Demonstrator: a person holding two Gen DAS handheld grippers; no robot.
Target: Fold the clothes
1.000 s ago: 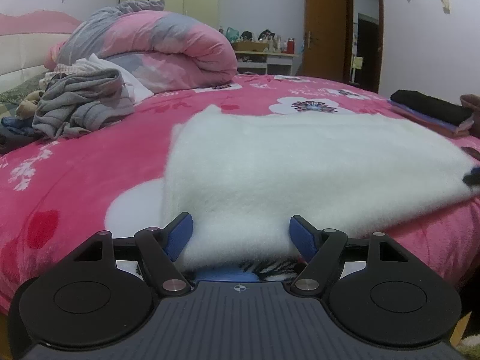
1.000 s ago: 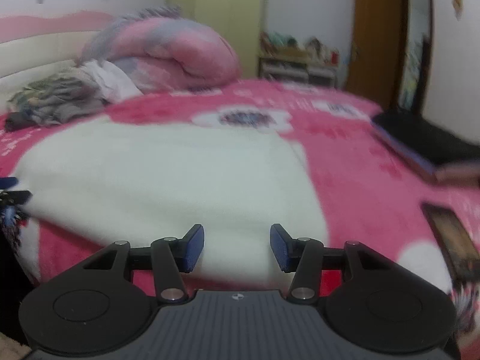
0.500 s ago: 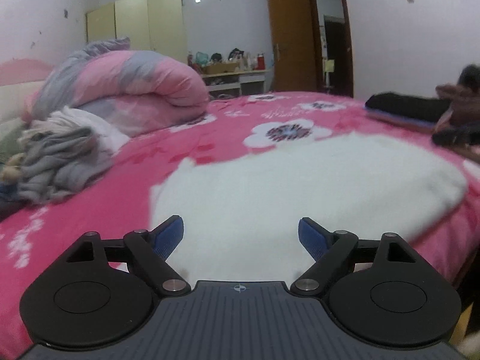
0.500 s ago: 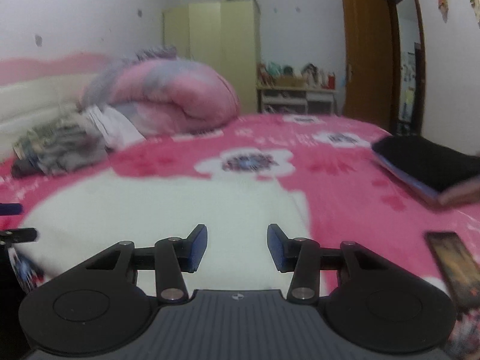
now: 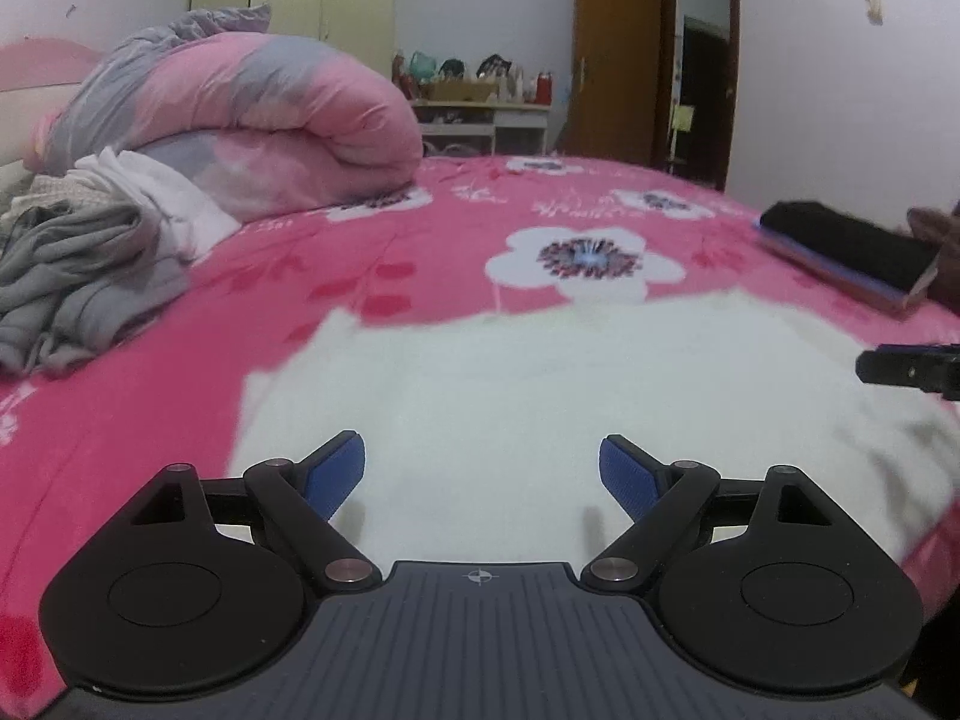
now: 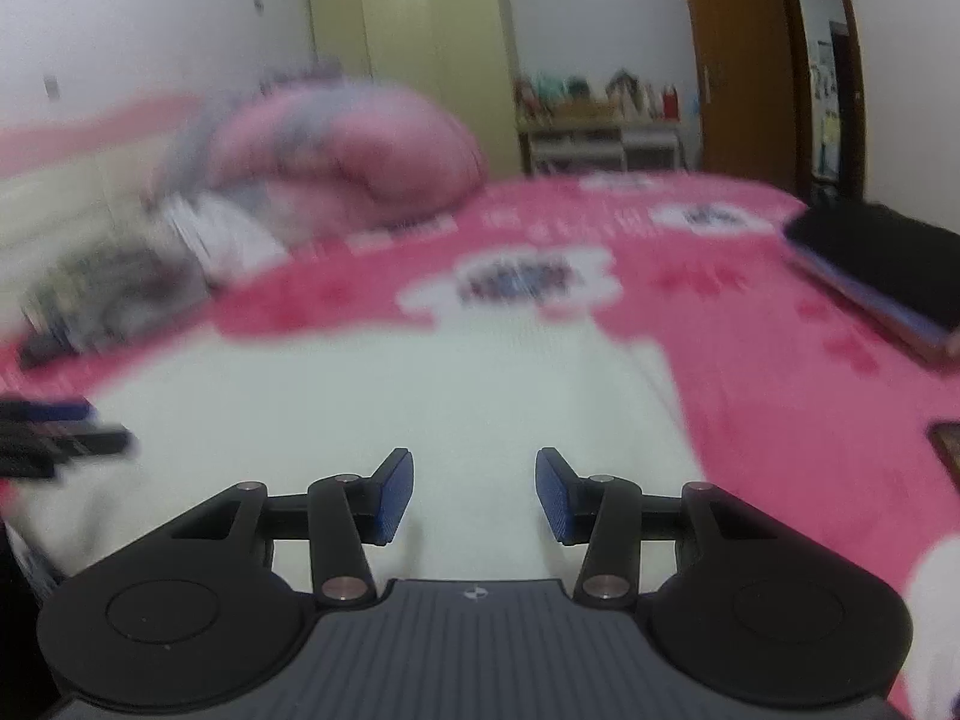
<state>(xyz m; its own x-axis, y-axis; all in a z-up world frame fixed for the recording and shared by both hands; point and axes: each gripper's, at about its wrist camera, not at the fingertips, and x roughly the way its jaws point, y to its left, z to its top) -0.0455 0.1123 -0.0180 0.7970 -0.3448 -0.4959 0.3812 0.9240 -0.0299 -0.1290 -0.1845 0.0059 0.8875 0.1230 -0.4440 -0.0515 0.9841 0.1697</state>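
Note:
A white fleece garment (image 5: 540,396) lies spread flat on the pink flowered bed (image 5: 420,252). My left gripper (image 5: 482,468) hovers over the garment's near left part, jaws wide and open, with nothing between its blue pads. The right gripper (image 6: 474,495) hangs over the near right part of the same garment (image 6: 420,396), open about half as wide, pads empty. Each gripper shows at the edge of the other's view: the right one (image 5: 906,366) at the far right, the left one (image 6: 54,432) blurred at the far left.
A rolled pink and grey quilt (image 5: 240,120) lies at the back left, with a heap of grey and white clothes (image 5: 90,264) in front of it. Folded dark clothes (image 5: 852,258) sit at the bed's right side. A dark flat object (image 6: 948,450) lies near the right edge.
The left gripper let go of the white garment's near edge, opened wider and lifted away above it. The right gripper also rose, and its jaws kept about the same gap.

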